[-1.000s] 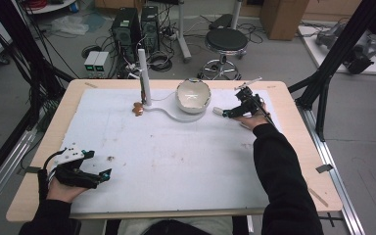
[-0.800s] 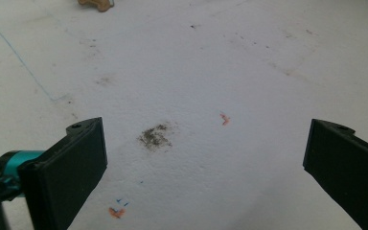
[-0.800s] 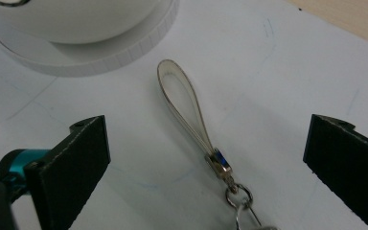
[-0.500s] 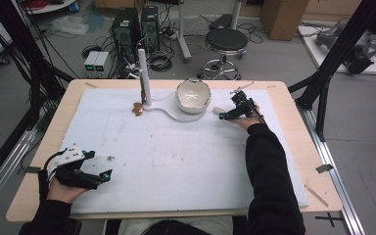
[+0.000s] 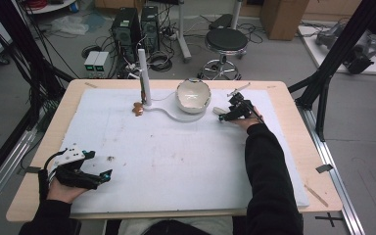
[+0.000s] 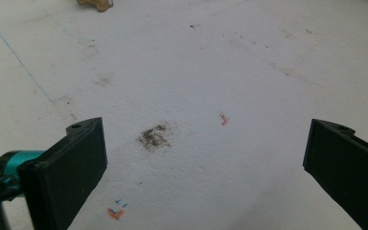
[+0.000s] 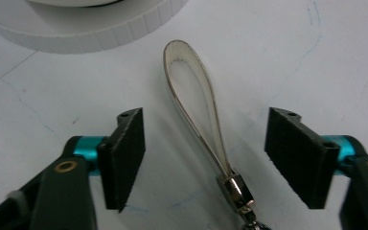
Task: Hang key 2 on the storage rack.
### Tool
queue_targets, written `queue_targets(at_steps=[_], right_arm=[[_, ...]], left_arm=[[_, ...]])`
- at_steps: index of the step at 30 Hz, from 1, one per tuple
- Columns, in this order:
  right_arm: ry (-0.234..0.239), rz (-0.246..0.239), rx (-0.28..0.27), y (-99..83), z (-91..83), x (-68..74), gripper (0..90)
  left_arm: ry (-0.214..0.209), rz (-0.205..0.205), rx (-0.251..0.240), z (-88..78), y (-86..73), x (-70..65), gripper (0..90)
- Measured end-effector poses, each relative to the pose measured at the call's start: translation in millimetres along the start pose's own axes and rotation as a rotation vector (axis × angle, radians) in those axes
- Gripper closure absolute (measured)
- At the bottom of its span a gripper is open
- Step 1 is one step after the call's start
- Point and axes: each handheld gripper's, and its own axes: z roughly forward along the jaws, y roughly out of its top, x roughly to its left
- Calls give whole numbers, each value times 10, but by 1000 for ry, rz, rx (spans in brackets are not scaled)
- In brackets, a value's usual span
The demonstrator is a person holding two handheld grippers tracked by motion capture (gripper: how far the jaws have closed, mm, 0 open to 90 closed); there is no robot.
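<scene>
A white loop strap (image 7: 195, 91) with a metal clasp (image 7: 236, 191) lies flat on the white mat, just to the right of the round white base (image 7: 100, 33). My right gripper (image 7: 207, 155) is low over it, with one jaw on either side of the strap. Its jaws have just been closing, and a gap remains between each pad and the strap. In the high view the right gripper (image 5: 222, 115) sits beside the white bowl (image 5: 193, 95), with the strap (image 5: 216, 110) at its tips. My left gripper (image 5: 103, 176) rests open at the mat's front left, nothing between its jaws (image 6: 203, 167).
The bowl stands on a curved white base (image 5: 169, 113) that carries an upright white post (image 5: 143, 78). A small brown object (image 5: 138, 108) lies by the post. A dark smudge (image 6: 153, 136) marks the mat ahead of the left gripper. Table edges lie close on both sides.
My right gripper has come down slightly toward the mat beside the bowl. The left gripper has stayed where it was.
</scene>
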Motion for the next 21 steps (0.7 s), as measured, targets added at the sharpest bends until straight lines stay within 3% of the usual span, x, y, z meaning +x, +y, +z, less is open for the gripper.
queue_targets(at_steps=[4,8,11,15,21], right_arm=[[-9,-4,13,-15,1,-21,456],[-27,-19,9,6,-6,24,703],[-2,-39,17,18,-1,46,841],[-19,-43,34,30,-17,72,870],[-28,27,52,18,-82,39,872]], left_arm=[[-1,0,1,2,0,-2,17],[1,-1,1,4,-1,-5,17],[1,1,4,7,-1,-4,17],[-2,6,5,3,0,-4,17],[-2,6,4,3,-1,-6,17]])
